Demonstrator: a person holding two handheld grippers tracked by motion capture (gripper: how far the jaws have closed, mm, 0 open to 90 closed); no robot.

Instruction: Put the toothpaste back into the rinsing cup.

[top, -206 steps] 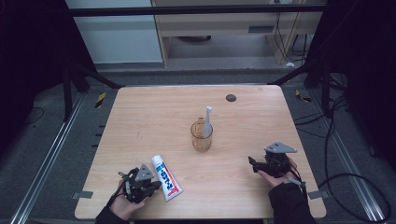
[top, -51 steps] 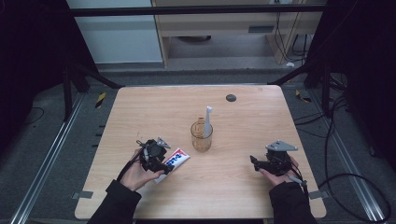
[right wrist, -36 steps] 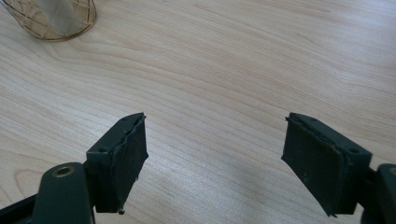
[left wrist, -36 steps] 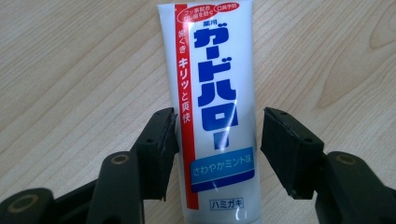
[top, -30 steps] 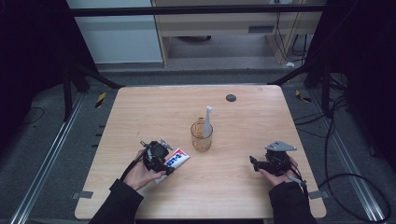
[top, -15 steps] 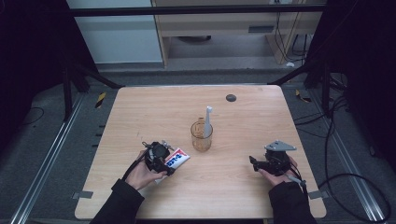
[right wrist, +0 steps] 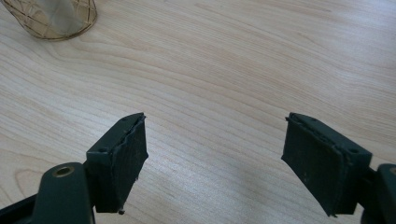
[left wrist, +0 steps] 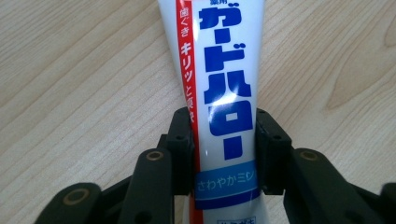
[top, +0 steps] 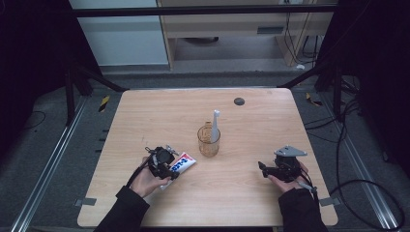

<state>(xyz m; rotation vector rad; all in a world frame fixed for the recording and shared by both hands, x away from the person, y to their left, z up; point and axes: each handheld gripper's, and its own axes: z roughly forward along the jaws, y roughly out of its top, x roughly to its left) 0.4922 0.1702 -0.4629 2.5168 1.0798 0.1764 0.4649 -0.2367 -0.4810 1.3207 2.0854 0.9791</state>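
A white toothpaste tube (top: 183, 164) with blue and red print lies flat on the wooden table (top: 145, 116), left of a clear amber cup (top: 209, 141) that holds a white toothbrush (top: 215, 122). My left gripper (top: 168, 167) has just been closing its jaws. In the left gripper view both pads press the sides of the tube (left wrist: 224, 84), which runs away from the left gripper (left wrist: 223, 128). My right gripper (top: 264, 169) rests near the front right, open, with bare wood between the jaws of the right gripper (right wrist: 215, 154). The cup's base (right wrist: 56, 16) sits far off at upper left.
A small dark round disc (top: 239, 101) lies near the table's far edge. Metal rails and cables run along the floor on both sides. Bare wood lies between the cup and the right hand.
Since the earliest frame the left hand and the tube have shifted from the front edge up toward the cup. Over the last second neither hand has visibly moved.
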